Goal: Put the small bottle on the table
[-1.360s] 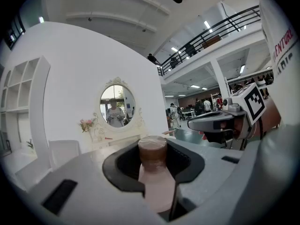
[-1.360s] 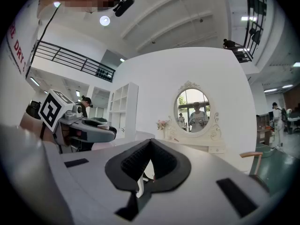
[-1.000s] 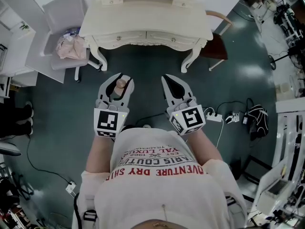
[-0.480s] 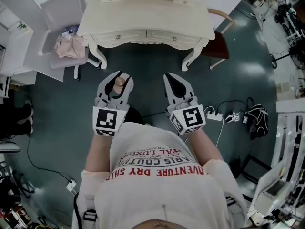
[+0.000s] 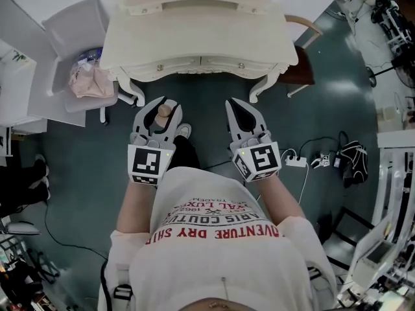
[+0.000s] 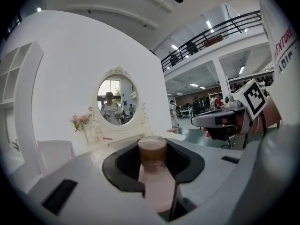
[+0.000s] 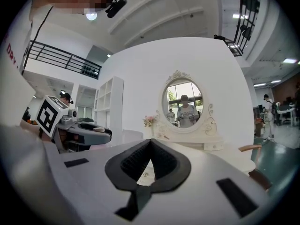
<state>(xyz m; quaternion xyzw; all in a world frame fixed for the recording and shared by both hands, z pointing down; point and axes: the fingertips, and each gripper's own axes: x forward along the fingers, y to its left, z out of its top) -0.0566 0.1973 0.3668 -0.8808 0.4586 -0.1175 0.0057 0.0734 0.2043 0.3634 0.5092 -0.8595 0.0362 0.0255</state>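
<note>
My left gripper [image 5: 162, 103] is shut on a small pale pink bottle [image 5: 163, 113] with a brown cap. In the left gripper view the bottle [image 6: 154, 182] stands upright between the dark pads, its cap [image 6: 152, 150] poking above them. My right gripper [image 5: 235, 103] is shut with nothing in it; in the right gripper view its tips [image 7: 150, 141] meet. Both grippers hang over the dark floor, just short of the front edge of the cream dressing table [image 5: 201, 37]. The table's oval mirror [image 7: 183, 102] shows straight ahead.
A white chair [image 5: 68, 31] with a pink cloth [image 5: 91, 80] stands left of the table. A wooden chair [image 5: 299, 60] is at its right corner. A power strip [image 5: 295, 162], cables and a black bag [image 5: 350, 162] lie on the floor to the right.
Both grippers have moved forward toward the dressing table, which now lies closer to their tips. The left gripper still holds the bottle and the right one is still shut.
</note>
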